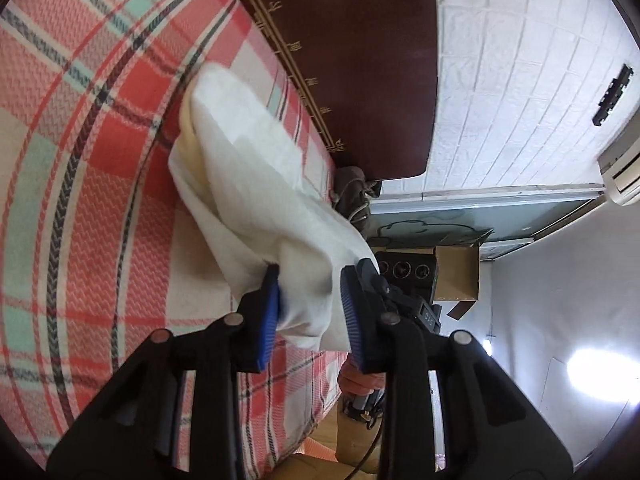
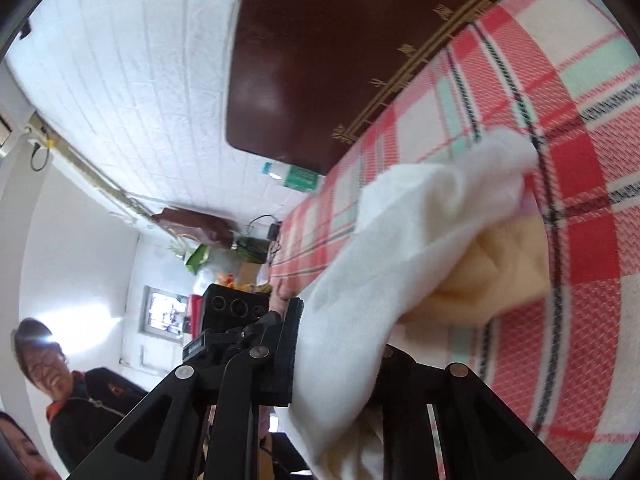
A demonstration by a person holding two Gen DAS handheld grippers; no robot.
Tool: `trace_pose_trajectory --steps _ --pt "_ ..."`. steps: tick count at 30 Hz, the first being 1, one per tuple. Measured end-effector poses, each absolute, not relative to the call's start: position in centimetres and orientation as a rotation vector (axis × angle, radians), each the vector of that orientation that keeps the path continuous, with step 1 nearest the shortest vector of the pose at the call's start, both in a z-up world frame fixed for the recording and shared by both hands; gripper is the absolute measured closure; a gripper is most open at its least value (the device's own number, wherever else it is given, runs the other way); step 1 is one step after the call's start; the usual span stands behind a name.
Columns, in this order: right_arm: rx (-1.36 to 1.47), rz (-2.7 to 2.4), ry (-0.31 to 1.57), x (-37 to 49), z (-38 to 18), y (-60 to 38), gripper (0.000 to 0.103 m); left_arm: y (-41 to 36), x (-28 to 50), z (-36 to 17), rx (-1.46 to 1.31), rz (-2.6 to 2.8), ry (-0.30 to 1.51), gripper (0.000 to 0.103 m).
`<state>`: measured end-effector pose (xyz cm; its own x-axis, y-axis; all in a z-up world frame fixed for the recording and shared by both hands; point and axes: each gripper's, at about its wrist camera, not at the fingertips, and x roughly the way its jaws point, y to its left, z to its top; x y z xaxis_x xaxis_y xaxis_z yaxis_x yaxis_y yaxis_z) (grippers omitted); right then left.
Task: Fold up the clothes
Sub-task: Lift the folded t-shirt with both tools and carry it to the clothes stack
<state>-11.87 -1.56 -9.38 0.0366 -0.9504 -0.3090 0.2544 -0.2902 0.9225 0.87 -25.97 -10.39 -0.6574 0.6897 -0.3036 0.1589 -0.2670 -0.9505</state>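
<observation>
The left claw [image 1: 310,304] has a bunched end of a white garment [image 1: 244,176] between its blue pads [image 1: 267,320]; the jaws stand partly apart, filled by the bundle, and the cloth looks pinched at the left pad, though contact at the right pad is less plain. From there the garment runs away from the claw, raised at the held end and trailing down to the plaid bedspread [image 1: 80,160], where its far end rests near the dark brown headboard [image 1: 352,60]. A cream inner face shows along its left edge. In the right wrist view the right claw [image 2: 340,364] is closed narrowly on another part of the same garment [image 2: 400,240]; the cloth drapes over and hides the right-hand finger, so only the black left finger [image 2: 290,352] is clear. The other gripper's camera body [image 2: 234,306] lies just beside it. Two people [image 2: 48,368] stand at the lower left of that view. The white tiled wall [image 1: 520,80] rises behind the headboard.
</observation>
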Motion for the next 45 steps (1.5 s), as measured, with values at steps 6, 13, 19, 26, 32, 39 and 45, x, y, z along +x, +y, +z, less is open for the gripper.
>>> trace_pose_trajectory --steps 6,13,19,26,32,39,45 --pt "1.212 -1.444 -0.775 -10.1 -5.9 -3.6 0.086 -26.7 3.2 -8.2 -0.961 1.968 -1.610 0.071" --pt "1.154 -1.425 -0.752 -7.7 -2.6 -3.7 0.086 -28.1 7.2 -7.3 -0.865 1.976 -1.610 0.027" --pt "1.158 -1.408 -0.763 -6.8 -1.5 -3.0 0.086 -29.6 12.4 -10.9 -0.786 1.950 -1.724 0.019" --pt "1.139 -1.388 -0.751 -6.2 0.0 -4.9 0.086 -25.9 12.2 -16.6 -0.780 1.676 -1.855 0.013" --pt "1.089 -1.339 -0.728 -4.9 2.3 -7.0 0.086 -24.8 10.6 -16.4 -0.548 1.508 -1.899 0.006" --pt "1.097 -1.302 -0.689 -4.0 2.8 -9.0 0.086 -27.1 10.9 -12.9 -0.379 1.638 -1.847 0.032" --pt "1.067 -1.279 -0.656 -3.9 5.1 -11.9 0.086 -31.1 12.4 -6.6 -0.353 1.833 -1.752 0.039"
